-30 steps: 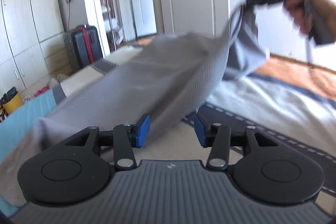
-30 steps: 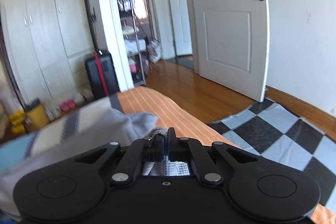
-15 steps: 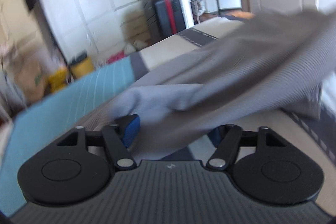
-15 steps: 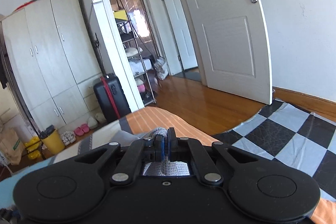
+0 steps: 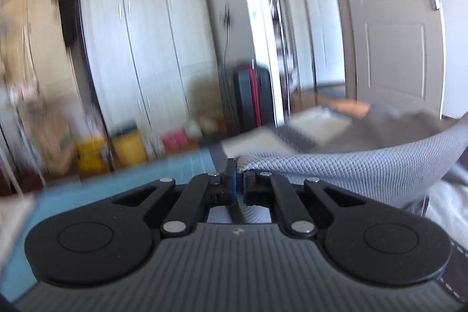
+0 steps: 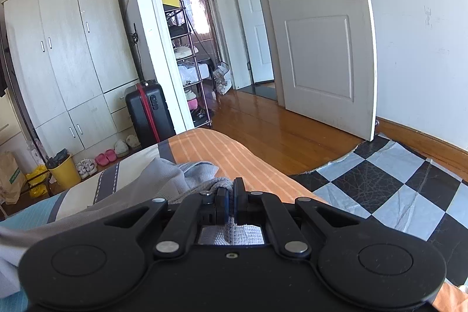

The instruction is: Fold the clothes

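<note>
Left gripper [image 5: 239, 183]: jaws clamped on an edge of the grey knit garment [image 5: 351, 165], which runs off toward 3 o'clock in the blurred left view. Right gripper [image 6: 230, 205]: jaws pressed together on a bunched fold of the same garment [image 6: 163, 177], the rest lying at 10 o'clock over the striped bedcover [image 6: 222, 154]. Surroundings, right view: black suitcase [image 6: 147, 110] at 11 o'clock, just beside the white wardrobe [image 6: 67, 54]; yellow bin [image 6: 64, 171] and shoes [image 6: 106, 155] at 10 o'clock on the floor; metal shelf rack [image 6: 188, 63] in the doorway at 12; open white door [image 6: 318, 34] at 1 o'clock; checkered mat [image 6: 389, 189] at 3 o'clock.
</note>
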Motion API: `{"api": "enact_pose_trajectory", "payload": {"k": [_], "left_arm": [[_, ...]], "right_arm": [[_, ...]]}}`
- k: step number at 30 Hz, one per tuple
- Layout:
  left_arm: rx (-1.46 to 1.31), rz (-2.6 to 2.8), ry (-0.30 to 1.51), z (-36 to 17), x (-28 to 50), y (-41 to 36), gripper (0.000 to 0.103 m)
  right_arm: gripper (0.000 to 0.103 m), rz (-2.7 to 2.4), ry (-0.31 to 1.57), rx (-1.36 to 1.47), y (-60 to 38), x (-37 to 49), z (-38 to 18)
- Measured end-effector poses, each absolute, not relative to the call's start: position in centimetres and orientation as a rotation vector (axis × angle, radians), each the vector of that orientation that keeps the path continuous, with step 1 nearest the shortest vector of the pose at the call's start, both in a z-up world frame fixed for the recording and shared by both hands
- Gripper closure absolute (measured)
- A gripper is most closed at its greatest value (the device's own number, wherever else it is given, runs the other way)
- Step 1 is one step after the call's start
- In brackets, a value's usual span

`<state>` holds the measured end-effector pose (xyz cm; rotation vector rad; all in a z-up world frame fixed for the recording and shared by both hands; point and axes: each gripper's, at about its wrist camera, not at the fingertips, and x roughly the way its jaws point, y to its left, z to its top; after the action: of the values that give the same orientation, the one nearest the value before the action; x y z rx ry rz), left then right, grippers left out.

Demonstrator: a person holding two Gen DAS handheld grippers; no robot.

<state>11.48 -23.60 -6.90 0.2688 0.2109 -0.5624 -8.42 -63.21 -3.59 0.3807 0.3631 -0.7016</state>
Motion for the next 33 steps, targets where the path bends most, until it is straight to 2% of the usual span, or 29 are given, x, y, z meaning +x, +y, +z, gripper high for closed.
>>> {"api": "enact_pose_trajectory", "payload": {"k": [4,9,10,15,16,17,21,22,24,25,26,33], "left_arm": [[0.242,-0.577,0.137,-3.4,10.0,-22.1,0.099],[0.134,-0.666,0.195,-1.7,6.1,-18.9,0.099],[0.14,-0.69,0.207,-2.0,5.1,-18.4,0.099],[0.174,-0.828,0.519,-6.8,4.3,-18.8,0.097],[0.152,-0.793,0.555,-8.2,4.4,-18.8,0.094],[0.13,-0.757,0.586,-9.6,4.4,-18.7,0.091],[0.169,-0.678,0.577,-12.0,3.0,-19.4,0.09],[0.177,-0.683,0.568,-12.0,2.5,-19.7,0.087],[0.191,-0.709,0.538,-11.3,1.9,-20.2,0.074],[0.197,-0.728,0.517,-11.0,1.4,-20.5,0.061],[0.199,-0.754,0.503,-10.8,0.9,-20.7,0.053],[0.171,-0.939,0.529,-12.5,-2.1,-21.8,0.051]], "right_arm": [[0.1,-0.7,0.368,0.379,-62.8,-9.5,-3.2],[0.1,-0.722,0.327,0.4,-62.6,-11.0,-2.6],[0.1,-0.729,0.32,0.402,-62.6,-11.3,-2.5],[0.1,-0.772,0.333,0.393,-62.8,-11.9,-2.6],[0.1,-0.778,0.344,0.402,-62.9,-11.9,-2.7],[0.1,-0.783,0.356,0.401,-63.0,-11.7,-2.8],[0.1,-0.81,0.362,0.278,-61.4,-10.6,-2.4],[0.1,-0.804,0.362,0.266,-61.0,-10.3,-2.1],[0.1,-0.793,0.36,0.237,-60.3,-9.9,-1.6],[0.1,-0.79,0.358,0.219,-59.9,-9.8,-1.5],[0.1,-0.787,0.357,0.203,-59.5,-9.6,-1.3],[0.1,-0.801,0.364,0.224,-59.9,-9.8,-1.3]]}}
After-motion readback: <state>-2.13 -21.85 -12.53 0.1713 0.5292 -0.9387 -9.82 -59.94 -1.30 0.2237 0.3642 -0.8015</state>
